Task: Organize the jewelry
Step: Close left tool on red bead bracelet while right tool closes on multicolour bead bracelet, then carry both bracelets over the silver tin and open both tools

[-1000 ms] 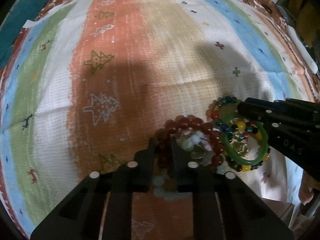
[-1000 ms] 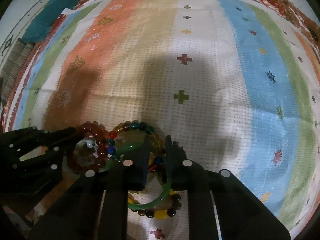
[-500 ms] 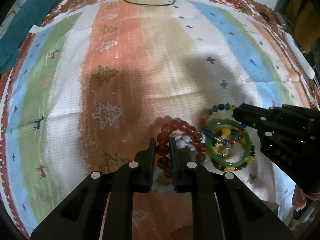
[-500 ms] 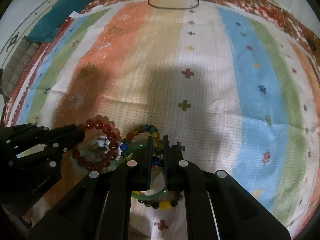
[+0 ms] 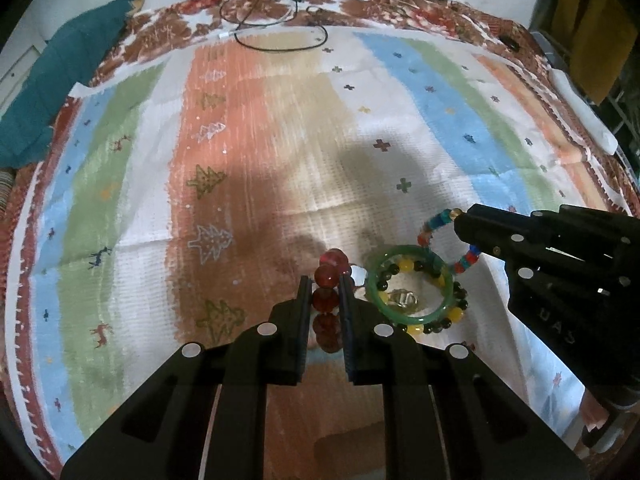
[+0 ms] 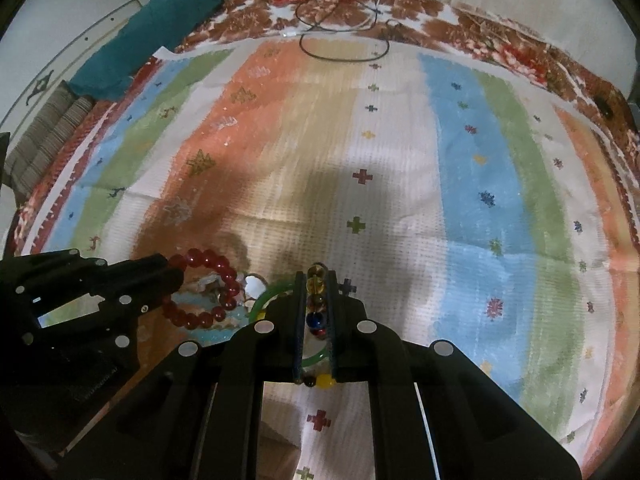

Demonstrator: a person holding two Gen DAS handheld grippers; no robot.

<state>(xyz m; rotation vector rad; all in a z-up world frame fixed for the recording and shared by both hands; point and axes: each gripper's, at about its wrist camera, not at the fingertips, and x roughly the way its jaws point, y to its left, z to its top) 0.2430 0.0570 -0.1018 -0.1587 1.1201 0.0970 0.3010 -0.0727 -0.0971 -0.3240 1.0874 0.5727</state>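
Two bracelets are pinched right now, one in each of my grippers. My left gripper (image 5: 325, 288) has its fingers pressed onto a bracelet of large round translucent red beads (image 5: 326, 296); from the left wrist I see its beads stacked edge-on between the fingers, and from the right wrist it shows as a full ring (image 6: 208, 290) hanging from the left tool's tip. My right gripper (image 6: 316, 292) is closed on a bracelet of small mixed beads in blue, red, amber and clear (image 6: 316, 300); in the left wrist view that same loop (image 5: 444, 240) sticks out from the right tool's tip, blurred.

Between the two grippers, lying on the striped woven cloth with little tree and cross motifs (image 5: 280, 140), is a smooth glossy green bangle (image 5: 412, 284). A bracelet of yellow and dark beads (image 5: 444, 314) lies partly under the bangle, its beads showing inside the ring and along its near edge. A small pale metallic piece (image 5: 404, 300) sits inside the bangle; I can't make out what it is.

At the far edge of the cloth I see a loop of thin black cable (image 5: 280, 36), and a rumpled teal fabric (image 5: 60, 76) at the far left.
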